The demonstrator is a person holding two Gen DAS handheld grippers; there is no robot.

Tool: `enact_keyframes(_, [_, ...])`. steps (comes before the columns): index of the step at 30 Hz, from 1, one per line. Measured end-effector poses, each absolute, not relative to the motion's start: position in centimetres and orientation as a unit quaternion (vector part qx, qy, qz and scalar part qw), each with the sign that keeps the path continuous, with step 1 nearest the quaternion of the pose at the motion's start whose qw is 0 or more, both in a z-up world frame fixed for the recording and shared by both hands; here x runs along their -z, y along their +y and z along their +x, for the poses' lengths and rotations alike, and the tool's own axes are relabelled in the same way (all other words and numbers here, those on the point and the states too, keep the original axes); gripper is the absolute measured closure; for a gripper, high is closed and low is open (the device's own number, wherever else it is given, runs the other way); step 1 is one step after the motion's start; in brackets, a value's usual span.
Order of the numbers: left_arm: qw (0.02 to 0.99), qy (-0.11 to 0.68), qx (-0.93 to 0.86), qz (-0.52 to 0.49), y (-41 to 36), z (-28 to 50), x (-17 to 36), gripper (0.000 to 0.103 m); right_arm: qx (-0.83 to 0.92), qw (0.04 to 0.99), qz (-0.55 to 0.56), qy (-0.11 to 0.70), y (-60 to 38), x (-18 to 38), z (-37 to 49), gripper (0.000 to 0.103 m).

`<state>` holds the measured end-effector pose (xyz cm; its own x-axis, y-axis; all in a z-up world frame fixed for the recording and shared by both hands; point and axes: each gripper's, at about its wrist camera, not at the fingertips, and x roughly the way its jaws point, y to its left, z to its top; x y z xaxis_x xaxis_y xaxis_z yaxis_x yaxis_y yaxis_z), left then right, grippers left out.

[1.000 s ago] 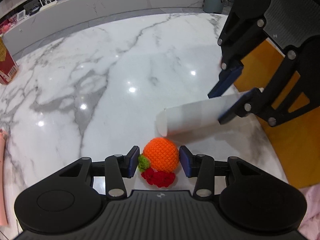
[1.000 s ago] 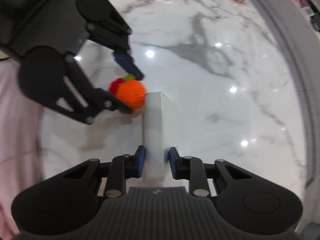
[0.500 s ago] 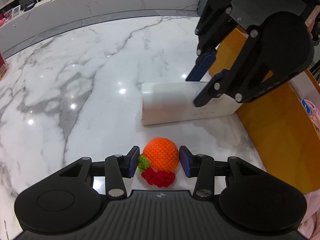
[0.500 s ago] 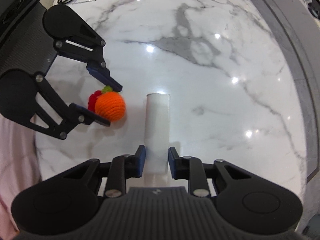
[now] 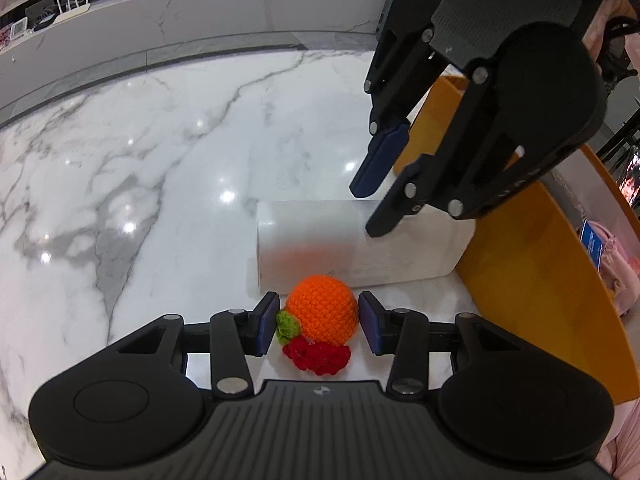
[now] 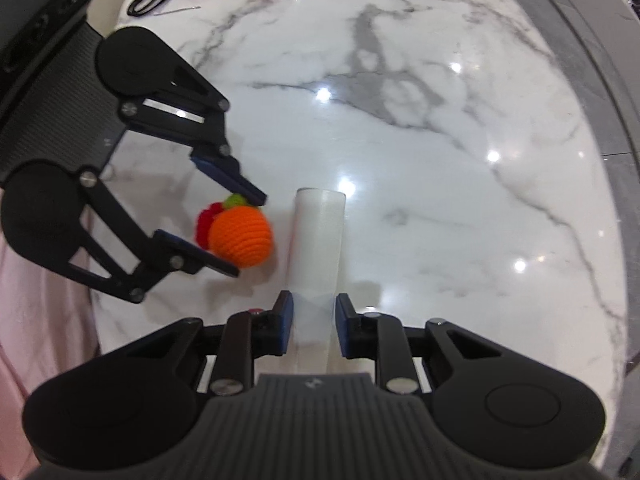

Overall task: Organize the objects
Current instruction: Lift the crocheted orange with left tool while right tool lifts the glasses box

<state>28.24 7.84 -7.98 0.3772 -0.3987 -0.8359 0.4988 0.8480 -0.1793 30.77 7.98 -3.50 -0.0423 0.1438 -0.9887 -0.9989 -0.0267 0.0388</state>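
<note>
Crocheted orange (image 5: 322, 307) sits clamped between my left gripper (image 5: 319, 323) pads. Right gripper (image 6: 310, 323) jaws have just been closing and straddle the white tube (image 6: 317, 256); I can't tell contact. Tube lies on the marble table (image 5: 140, 184), just ahead of the orange.

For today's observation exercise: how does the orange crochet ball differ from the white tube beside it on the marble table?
The orange crochet ball is round, knitted and bright, with green and red bits attached; the white tube is long, smooth and plain. The ball sits between the left gripper's pads; the tube lies on its side in the right gripper. Both rest on the marble table.
</note>
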Motion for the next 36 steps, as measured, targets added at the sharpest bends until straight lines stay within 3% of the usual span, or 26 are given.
enact_keyframes(7, [0.831, 0.487, 0.266, 0.051, 7.0, 29.3, 8.0, 0.053, -0.522, 0.533, -0.487, 0.454, 7.4, 4.3, 31.3, 0.084])
enact_keyframes(8, [0.83, 0.487, 0.266, 0.052, 7.0, 29.4, 8.0, 0.053, -0.518, 0.538, -0.49, 0.45, 7.4, 4.6, 31.2, 0.079])
enact_keyframes(11, [0.83, 0.488, 0.264, 0.059, 7.1, 29.2, 8.0, 0.053, -0.514, 0.55, -0.493, 0.436, 7.4, 4.9, 31.0, 0.041])
enact_keyframes(12, [0.829, 0.489, 0.264, 0.06, 7.1, 29.2, 8.0, 0.053, -0.516, 0.551, -0.491, 0.435, 7.4, 5.0, 31.0, 0.036])
enact_keyframes(26, [0.826, 0.496, 0.256, 0.074, 7.1, 30.0, 8.5, 0.053, -0.477, 0.569, -0.48, 0.468, 8.9, 9.3, 31.3, 0.041])
enact_keyframes(36, [0.833, 0.491, 0.24, 0.088, 7.8, 28.4, 6.7, 0.053, -0.481, 0.598, -0.488, 0.416, 8.1, 7.6, 29.3, 0.042])
